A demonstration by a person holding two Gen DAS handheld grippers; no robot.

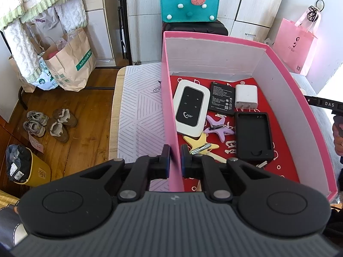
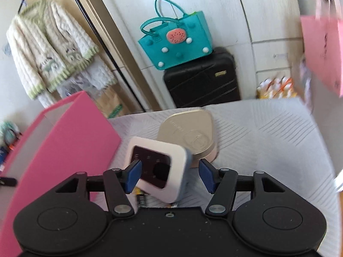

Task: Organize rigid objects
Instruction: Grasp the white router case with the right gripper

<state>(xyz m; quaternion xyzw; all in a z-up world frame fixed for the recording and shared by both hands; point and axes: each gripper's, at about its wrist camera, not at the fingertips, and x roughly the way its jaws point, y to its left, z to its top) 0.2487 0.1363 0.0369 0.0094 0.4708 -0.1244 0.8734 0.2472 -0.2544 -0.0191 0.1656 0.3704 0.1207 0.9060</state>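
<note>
While the left hand-held gripper (image 1: 175, 157), angled down, stays out of it by clamping the box (image 1: 169, 98) wall to steady it, the right hand-held gripper (image 2: 170, 174), tilted and half open around nothing gripped, straddles a white device (image 2: 159, 171) on the counter (image 2: 268, 132) beside the box.

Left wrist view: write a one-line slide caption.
Left gripper clamps the pink box wall; white router, charger and battery lie inside.
</note>
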